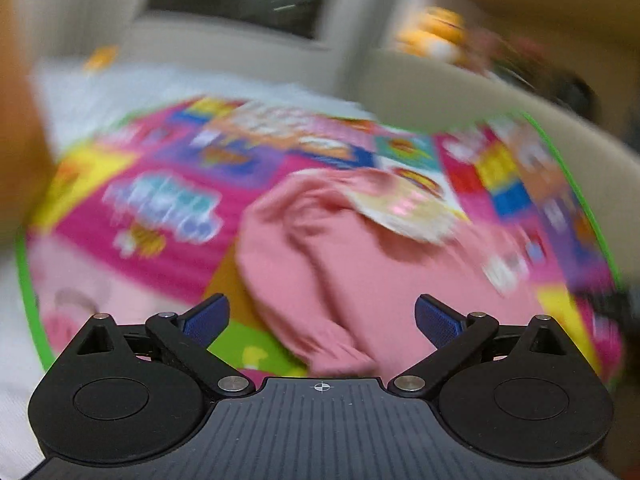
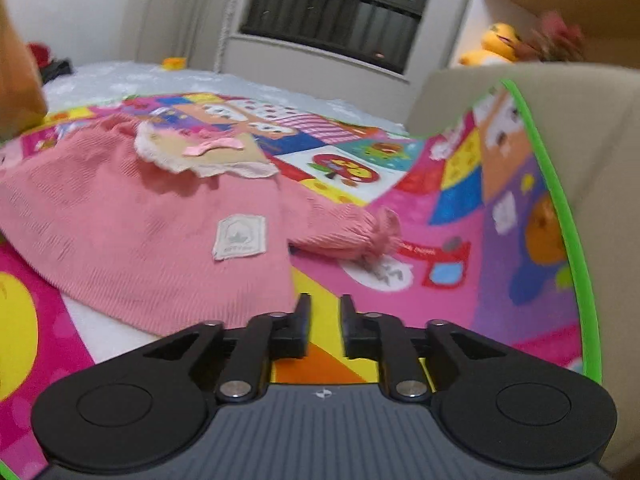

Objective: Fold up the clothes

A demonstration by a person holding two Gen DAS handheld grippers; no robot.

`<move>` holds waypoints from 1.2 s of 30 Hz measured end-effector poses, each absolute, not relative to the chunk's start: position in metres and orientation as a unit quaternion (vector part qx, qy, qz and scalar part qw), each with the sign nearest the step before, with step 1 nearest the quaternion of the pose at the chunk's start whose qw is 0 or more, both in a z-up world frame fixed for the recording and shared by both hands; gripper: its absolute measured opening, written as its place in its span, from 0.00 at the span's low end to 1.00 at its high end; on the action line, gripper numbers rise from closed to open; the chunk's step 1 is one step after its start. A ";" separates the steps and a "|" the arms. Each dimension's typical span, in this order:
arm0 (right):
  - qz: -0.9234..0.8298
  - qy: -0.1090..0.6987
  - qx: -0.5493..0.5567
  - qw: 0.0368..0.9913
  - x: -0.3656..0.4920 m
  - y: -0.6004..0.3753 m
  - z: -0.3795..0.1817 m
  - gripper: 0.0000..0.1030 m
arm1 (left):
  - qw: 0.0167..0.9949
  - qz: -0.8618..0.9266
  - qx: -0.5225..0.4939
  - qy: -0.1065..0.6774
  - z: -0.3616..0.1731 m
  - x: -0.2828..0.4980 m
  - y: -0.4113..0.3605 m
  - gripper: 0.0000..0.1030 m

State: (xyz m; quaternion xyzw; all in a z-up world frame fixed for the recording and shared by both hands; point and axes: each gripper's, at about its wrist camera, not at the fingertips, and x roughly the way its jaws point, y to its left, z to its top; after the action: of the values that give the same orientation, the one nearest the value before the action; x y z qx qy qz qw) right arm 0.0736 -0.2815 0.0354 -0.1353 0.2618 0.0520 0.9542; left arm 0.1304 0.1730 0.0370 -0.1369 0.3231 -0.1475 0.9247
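Top, pink, lies spread on the mat at 10 o'clock from the right gripper, one sleeve out, no fold evident; left gripper gapes wide, right nearly closed, both empty.

- A bright patchwork play mat with a green edge is covering the floor.
- A dark window is sitting upper centre in a pale wall.
- A beige sofa is rising at right.
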 end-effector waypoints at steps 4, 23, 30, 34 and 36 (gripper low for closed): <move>0.047 0.262 -0.103 0.958 0.073 -0.290 0.028 0.43 | 0.909 -0.122 -0.145 0.371 0.006 0.174 0.161 0.70; 0.063 0.262 -0.080 0.960 0.129 -0.273 0.020 0.55 | 0.927 0.139 0.186 0.294 0.051 0.256 0.232 0.13; 0.009 0.326 0.123 0.937 0.191 -0.324 0.009 0.65 | 0.931 -0.061 -0.138 0.332 0.052 0.214 0.252 0.73; 0.012 0.334 0.170 0.927 0.238 -0.327 -0.010 0.65 | 0.899 -0.144 -0.215 0.353 0.021 0.219 0.221 0.80; 0.020 0.336 0.173 0.926 0.263 -0.323 -0.016 0.25 | 0.888 -0.155 -0.240 0.360 0.006 0.234 0.205 0.80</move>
State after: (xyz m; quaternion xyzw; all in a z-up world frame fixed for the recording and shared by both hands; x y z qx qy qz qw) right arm 0.2627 -0.3230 -0.0156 0.1727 0.3361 0.0201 0.9256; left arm 0.2339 0.2053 0.0057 -0.2396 0.3596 -0.1546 0.8885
